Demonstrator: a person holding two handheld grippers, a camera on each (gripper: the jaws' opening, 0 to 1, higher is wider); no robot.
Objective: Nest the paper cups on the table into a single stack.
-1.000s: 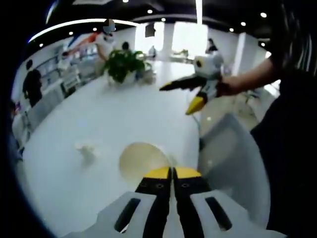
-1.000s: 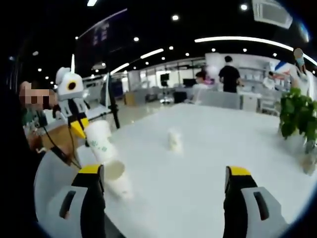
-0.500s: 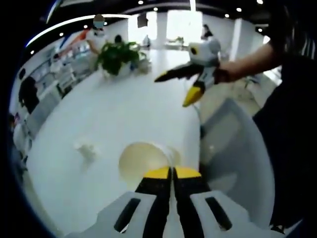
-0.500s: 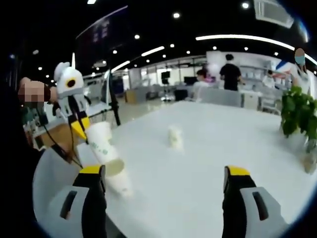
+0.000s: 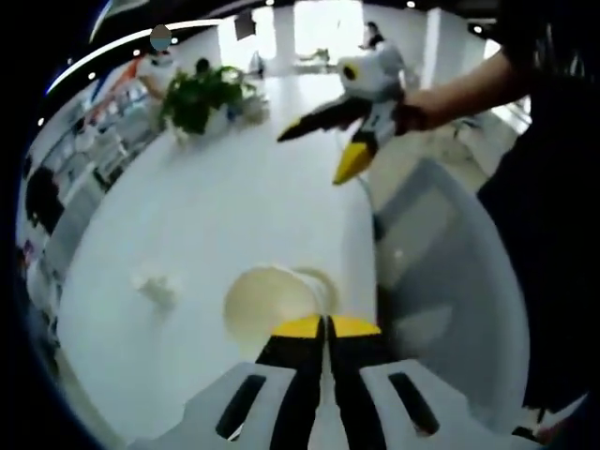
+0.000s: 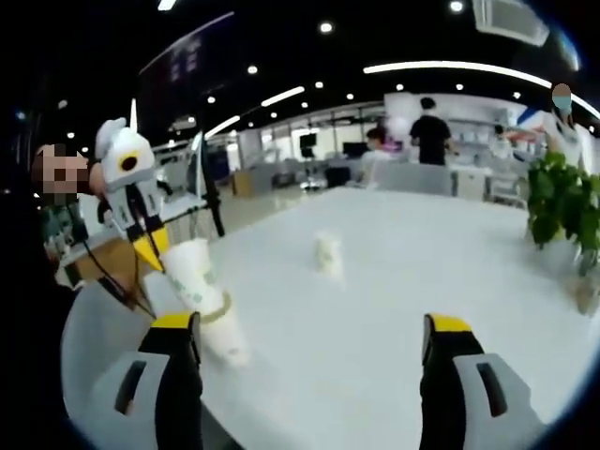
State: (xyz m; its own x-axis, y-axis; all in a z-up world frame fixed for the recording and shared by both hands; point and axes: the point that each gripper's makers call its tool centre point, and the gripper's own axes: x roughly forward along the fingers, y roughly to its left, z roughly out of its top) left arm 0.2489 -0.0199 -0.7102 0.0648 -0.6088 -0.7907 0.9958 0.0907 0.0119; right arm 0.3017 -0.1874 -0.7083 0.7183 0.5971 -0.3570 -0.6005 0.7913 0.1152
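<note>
left fingers (image 5: pixel 302 339): pinched on rim of white paper cup (image 5: pixel 270 305)
right fingers (image 6: pixel 172 330): wide apart, nothing between
held cup: over stacked cup at white table (image 6: pixel 394 281) edge
far cup (image 6: pixel 327 255): mid-table
handling: likely light, crushable; take by rim

Left gripper clamped, right gripper spread.
My left gripper (image 5: pixel 325 323) has its jaws pressed together; my right gripper (image 6: pixel 309 323) holds its jaws wide apart, held level.

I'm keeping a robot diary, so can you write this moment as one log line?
left gripper: shut on paper cup | right gripper: open, empty | second cup: alone on table | stack: not yet made
</note>
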